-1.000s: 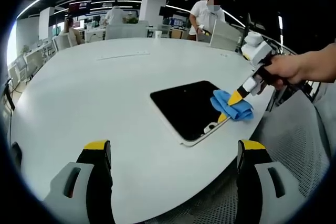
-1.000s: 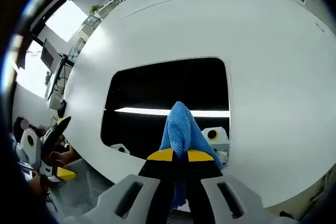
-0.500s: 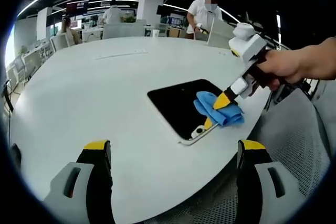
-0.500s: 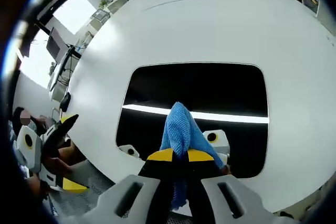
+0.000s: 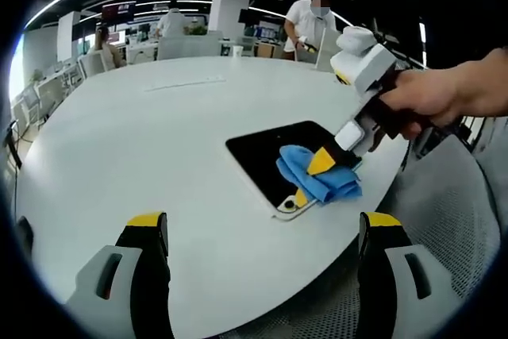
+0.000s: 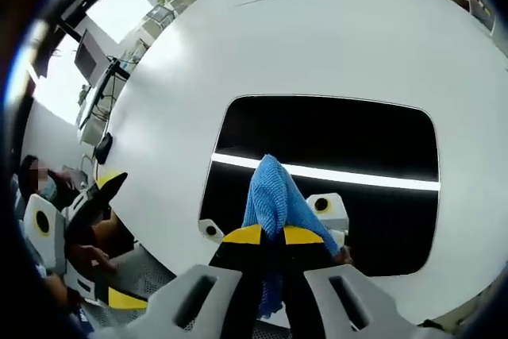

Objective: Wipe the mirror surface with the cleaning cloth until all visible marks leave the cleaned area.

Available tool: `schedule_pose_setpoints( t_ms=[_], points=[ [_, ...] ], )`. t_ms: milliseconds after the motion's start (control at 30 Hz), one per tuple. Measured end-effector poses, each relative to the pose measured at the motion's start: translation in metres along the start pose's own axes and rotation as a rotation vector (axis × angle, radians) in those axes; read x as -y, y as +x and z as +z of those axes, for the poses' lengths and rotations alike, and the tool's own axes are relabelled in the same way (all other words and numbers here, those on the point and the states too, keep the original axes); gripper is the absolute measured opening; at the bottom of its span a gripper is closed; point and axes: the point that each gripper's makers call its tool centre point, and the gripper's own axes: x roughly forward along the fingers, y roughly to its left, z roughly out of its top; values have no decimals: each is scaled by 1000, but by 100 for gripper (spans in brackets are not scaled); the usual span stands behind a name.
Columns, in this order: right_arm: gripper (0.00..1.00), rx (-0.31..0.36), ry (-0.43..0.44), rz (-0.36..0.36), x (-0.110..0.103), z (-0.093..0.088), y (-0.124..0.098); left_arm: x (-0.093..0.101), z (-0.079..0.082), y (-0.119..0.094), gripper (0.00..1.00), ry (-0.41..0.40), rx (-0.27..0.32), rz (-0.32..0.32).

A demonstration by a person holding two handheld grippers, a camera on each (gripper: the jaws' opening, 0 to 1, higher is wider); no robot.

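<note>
My right gripper (image 6: 266, 236) pinches the blue cleaning cloth (image 6: 274, 196), pressing it flat on the mirror (image 6: 333, 144) lying on the white table (image 6: 238, 45); left gripper (image 5: 262, 232) waits wide, clear

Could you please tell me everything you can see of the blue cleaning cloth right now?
The cleaning cloth is bright blue with a knobbly, microfibre-like weave. It is bunched and folded rather than spread flat. The right hand-held gripper is shut on it, its yellow-tipped jaws pinching the cloth between them. In the left gripper view the cloth lies pressed on the dark mirror, near the mirror's corner closest to the white table edge, with part of it lapping over the mirror's pale rim.
</note>
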Motion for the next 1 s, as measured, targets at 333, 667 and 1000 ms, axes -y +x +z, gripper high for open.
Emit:
schedule_pose_setpoints(
  t_ms=[333,667,1000],
  points=[
    [1,-19,-3,43,-31,2,10,1,-1,2,99,11,-2,-2],
    [2,-18,-16,63,-48,0,15,3,0,1,99,4,1,-9],
    [2,-15,-30,50,-49,-1,15,4,-6,5,99,11,-22,-31]
  ],
)
